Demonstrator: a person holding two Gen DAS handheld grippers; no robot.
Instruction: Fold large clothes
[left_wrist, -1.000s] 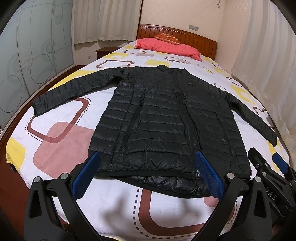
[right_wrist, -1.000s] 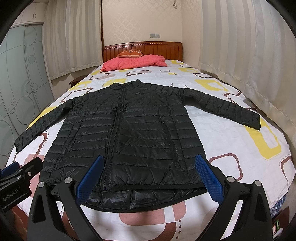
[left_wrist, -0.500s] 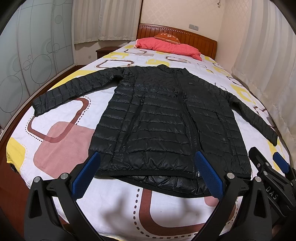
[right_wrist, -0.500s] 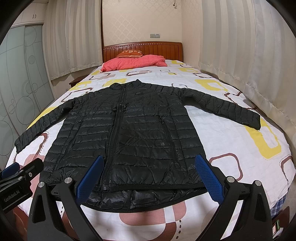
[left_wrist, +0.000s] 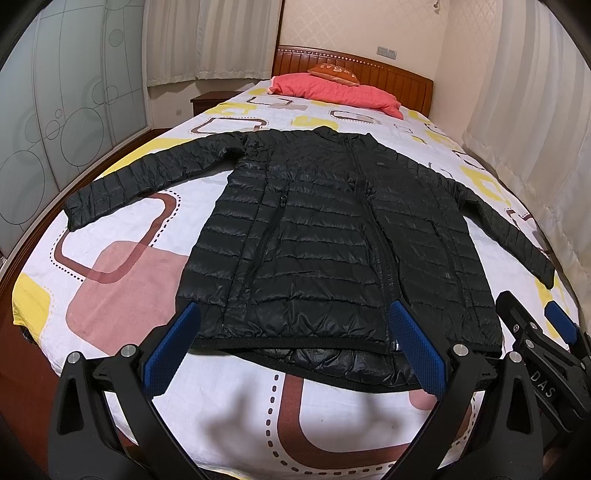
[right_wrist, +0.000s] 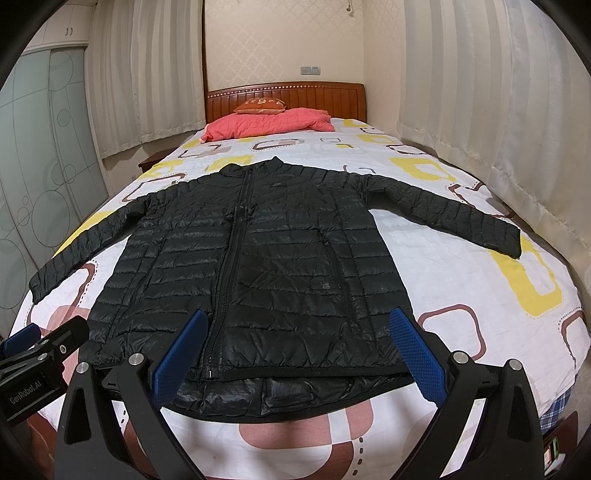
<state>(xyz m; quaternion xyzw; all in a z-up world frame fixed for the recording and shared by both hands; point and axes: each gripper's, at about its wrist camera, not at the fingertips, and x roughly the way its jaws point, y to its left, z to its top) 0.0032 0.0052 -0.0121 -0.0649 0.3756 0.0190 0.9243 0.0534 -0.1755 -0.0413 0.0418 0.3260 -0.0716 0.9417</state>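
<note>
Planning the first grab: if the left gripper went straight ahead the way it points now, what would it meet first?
Most likely the black jacket: the open left gripper aims at its bottom hem, spread flat on the bed. Depth is unclear, so the bedspread just before the hem could come first.

A bed (right_wrist: 461, 273) with a white, patterned quilt filled the room. At its far end stood a wooden headboard (right_wrist: 325, 96); a coral pillow (right_wrist: 266, 123) lay just before it, an orange cushion (right_wrist: 260, 106) on top. Pale curtains (right_wrist: 491, 92) hung right of the bed, frosted wardrobe doors (left_wrist: 62, 110) left.
</note>
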